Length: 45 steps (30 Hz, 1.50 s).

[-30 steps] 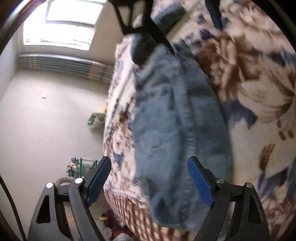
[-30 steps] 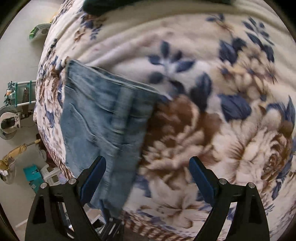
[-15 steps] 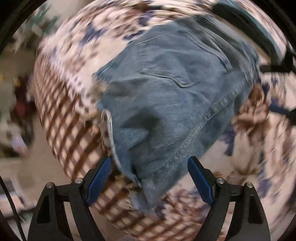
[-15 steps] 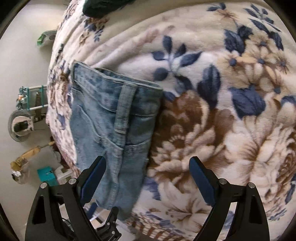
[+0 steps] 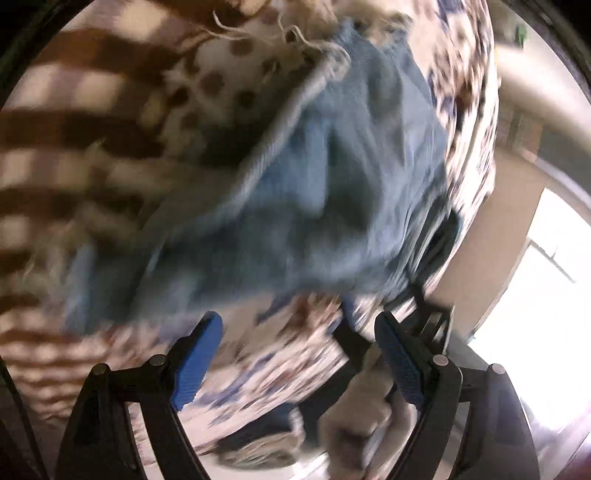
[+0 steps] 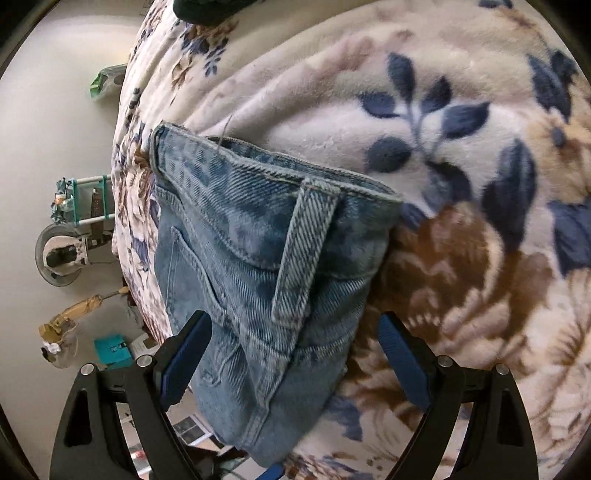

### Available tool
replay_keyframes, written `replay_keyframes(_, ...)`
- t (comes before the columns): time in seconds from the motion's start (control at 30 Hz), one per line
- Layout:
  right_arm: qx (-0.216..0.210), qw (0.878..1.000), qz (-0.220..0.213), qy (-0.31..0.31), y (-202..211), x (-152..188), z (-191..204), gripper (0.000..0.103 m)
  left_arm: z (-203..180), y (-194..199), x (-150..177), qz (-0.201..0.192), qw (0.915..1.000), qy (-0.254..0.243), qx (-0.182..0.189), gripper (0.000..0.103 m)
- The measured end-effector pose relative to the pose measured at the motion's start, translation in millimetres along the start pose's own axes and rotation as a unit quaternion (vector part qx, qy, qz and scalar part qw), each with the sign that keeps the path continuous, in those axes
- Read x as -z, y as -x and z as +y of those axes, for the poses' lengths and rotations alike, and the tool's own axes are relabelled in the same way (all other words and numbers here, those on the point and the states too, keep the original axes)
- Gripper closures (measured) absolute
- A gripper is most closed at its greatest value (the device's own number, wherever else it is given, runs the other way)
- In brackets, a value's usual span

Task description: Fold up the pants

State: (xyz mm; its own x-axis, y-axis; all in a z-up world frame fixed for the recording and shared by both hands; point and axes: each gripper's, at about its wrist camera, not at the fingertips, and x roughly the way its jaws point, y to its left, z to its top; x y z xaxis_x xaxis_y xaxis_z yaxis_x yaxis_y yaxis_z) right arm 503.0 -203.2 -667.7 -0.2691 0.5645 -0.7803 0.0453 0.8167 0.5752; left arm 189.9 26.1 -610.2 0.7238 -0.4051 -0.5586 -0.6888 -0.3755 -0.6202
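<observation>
Folded blue jeans [image 6: 258, 266] lie at the edge of a bed on a floral blanket [image 6: 461, 166], waistband and belt loop facing up in the right wrist view. My right gripper [image 6: 295, 354] hovers open just above the waistband end, its pads [image 6: 188, 350] clear of the denim. The left wrist view is blurred. It shows the jeans [image 5: 314, 206] with a frayed hem at the top, and my left gripper [image 5: 299, 354] open short of them with nothing held.
A brown checked sheet [image 5: 55, 147] hangs at the bed's side. A person's hand [image 5: 354, 424] shows low in the left wrist view, a bright window [image 5: 546, 295] behind. On the floor stand a teal rack [image 6: 88, 199], a yellow toy digger [image 6: 70, 317] and a teal box [image 6: 112, 349]. A dark garment [image 6: 207, 11] lies at the far end.
The left wrist view has rolled almost upside down and swung round to the jeans' frayed end. My right gripper has sunk closer to the waistband. Both stay open.
</observation>
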Motion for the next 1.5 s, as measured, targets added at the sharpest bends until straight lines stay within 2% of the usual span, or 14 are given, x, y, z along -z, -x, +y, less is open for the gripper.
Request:
replay_keyframes(0.1,-0.006,1.000,-0.011,0.001,-6.9,-4.5,3.8,0.010,2.2,-4.7,-9.7,-0.031,0.9994,0.017,0.004,0.026)
replay_keyframes(0.13,-0.006,1.000,-0.013,0.000,-8.8,-6.3,4.1,0.010,2.9,-5.1,-13.6,-0.041,0.9988,0.028,0.002,0.034)
replay_keyframes(0.17,-0.006,1.000,-0.015,-0.001,-11.3,-8.2,4.8,0.013,2.4,-4.1,-15.9,-0.048,0.9983,0.030,-0.010,0.059)
replay_keyframes(0.2,-0.007,1.000,-0.018,0.000,-13.8,-9.6,5.8,0.023,1.8,-2.1,-17.8,-0.050,0.9983,0.027,-0.014,0.078)
replay_keyframes(0.33,0.008,0.999,-0.039,0.005,-15.5,-6.7,1.8,0.060,-21.3,11.2,-20.3,-0.063,0.9953,-0.050,-0.054,0.096)
replay_keyframes(0.4,-0.013,0.998,-0.053,-0.004,-7.0,2.7,-1.8,0.070,-31.3,21.8,-21.8,-0.064,0.9920,-0.081,-0.073,0.097)
replay_keyframes(0.53,-0.055,0.995,-0.073,-0.038,18.8,35.4,-9.8,0.072,-44.8,37.2,-25.0,-0.055,0.9849,-0.136,-0.092,0.097)
replay_keyframes(0.63,-0.031,0.998,-0.055,-0.031,19.1,46.1,-14.9,0.056,-43.9,31.0,-15.9,-0.016,0.9786,-0.173,-0.110,0.094)
replay_keyframes(0.87,-0.022,0.999,-0.031,-0.037,12.5,42.7,-41.3,0.026,-3.6,34.3,29.3,0.016,0.9930,-0.110,-0.040,0.053)
replay_keyframes(1.03,-0.034,0.999,-0.017,-0.026,0.1,33.1,-48.0,0.026,-5.5,17.6,19.9,-0.010,0.9977,-0.056,0.037,0.052)
replay_keyframes(1.2,-0.066,0.997,-0.031,-0.035,-7.7,14.7,-49.8,0.026,-5.7,-8.8,-29.9,-0.048,0.9987,-0.007,0.014,0.052)
replay_keyframes(1.3,-0.065,0.996,-0.052,-0.036,-10.7,7.0,-46.7,0.045,-12.6,-15.5,-38.0,-0.058,0.9982,0.006,-0.012,0.067)
replay_keyframes(1.4,-0.063,0.995,-0.070,-0.038,-5.1,12.5,-39.8,0.065,-41.9,-1.4,-27.8,-0.073,0.9922,-0.083,-0.058,0.090)
replay_keyframes(1.5,-0.074,0.993,-0.081,-0.050,10.7,26.1,-30.0,0.070,-76.7,11.6,-21.0,-0.069,0.9806,-0.163,-0.085,0.091)
